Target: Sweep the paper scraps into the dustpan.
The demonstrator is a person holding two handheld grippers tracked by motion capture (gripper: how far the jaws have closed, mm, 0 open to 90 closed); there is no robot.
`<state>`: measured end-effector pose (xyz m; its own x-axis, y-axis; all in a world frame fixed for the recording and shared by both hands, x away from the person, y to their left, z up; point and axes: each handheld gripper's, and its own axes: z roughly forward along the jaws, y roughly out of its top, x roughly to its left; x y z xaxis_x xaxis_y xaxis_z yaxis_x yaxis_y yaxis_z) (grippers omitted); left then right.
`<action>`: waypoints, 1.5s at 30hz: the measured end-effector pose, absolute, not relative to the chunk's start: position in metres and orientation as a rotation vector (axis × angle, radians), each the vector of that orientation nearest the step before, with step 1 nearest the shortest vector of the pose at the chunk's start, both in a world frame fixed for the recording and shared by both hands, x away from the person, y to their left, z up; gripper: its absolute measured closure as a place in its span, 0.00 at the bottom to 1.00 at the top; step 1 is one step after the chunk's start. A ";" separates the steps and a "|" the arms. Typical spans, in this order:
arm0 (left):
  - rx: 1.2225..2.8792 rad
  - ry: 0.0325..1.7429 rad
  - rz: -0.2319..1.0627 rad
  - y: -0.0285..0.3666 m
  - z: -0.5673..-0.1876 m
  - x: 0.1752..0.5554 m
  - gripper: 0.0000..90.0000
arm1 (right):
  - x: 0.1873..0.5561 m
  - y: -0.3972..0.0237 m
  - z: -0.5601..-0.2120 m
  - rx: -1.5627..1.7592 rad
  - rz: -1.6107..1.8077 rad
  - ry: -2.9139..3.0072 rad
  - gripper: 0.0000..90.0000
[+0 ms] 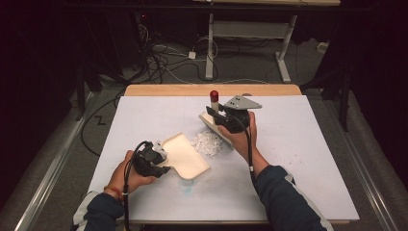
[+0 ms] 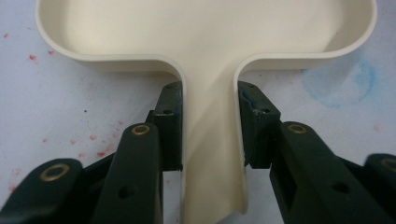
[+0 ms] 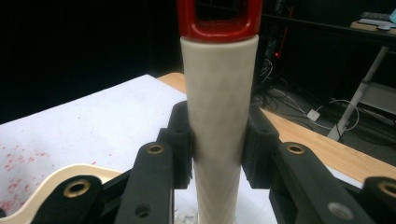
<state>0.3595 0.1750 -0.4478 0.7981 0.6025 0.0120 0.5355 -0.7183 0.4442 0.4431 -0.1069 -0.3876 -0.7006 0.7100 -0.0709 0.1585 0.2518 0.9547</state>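
We see the left gripper with its fingers clenched on the narrow handle of a cream dustpan, one finger pressed flat against each side wall of the handle. Ahead of those fingers the handle widens into the shallow pan, which lies flat on the white sheet covering the bench; small red specks mark the sheet to one side of the fingers and a faint blue ring marks it to the other. In the high view the left gripper sits at the near end of the dustpan, held by the person's left hand. The right gripper has its fingers closed around the cream, finely textured handle of a brush, which stands upright between them and ends above the fingers in a red cap. From above, the right gripper, carried by the right hand, holds the brush with its red tip up and its broad cream head slanting down toward the bench. Just below and beside those fingers, between the brush head and the open mouth of the dustpan, lies a small heap of white scraps on the sheet.
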 end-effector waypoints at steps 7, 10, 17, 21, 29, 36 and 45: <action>2.571 0.859 0.204 0.171 -0.450 0.366 0.71 | 0.435 -0.095 -0.388 0.738 1.483 2.064 0.77; 2.581 0.860 0.197 0.167 -0.451 0.369 0.71 | 0.428 -0.090 -0.388 0.719 1.502 2.073 0.77; 2.586 0.860 0.208 0.161 -0.451 0.369 0.71 | 0.410 -0.069 -0.387 0.654 1.539 2.115 0.78; 2.579 0.878 0.208 0.159 -0.451 0.367 0.70 | 0.400 -0.056 -0.387 0.598 1.500 2.126 0.78; 2.573 0.896 0.220 0.156 -0.452 0.365 0.70 | 0.393 -0.048 -0.381 0.564 1.533 2.126 0.78; 2.575 0.900 0.215 0.159 -0.455 0.365 0.70 | 0.392 -0.057 -0.372 0.581 1.547 2.083 0.78; 2.580 0.885 0.230 0.161 -0.458 0.364 0.70 | 0.395 -0.081 -0.357 0.617 1.547 2.051 0.78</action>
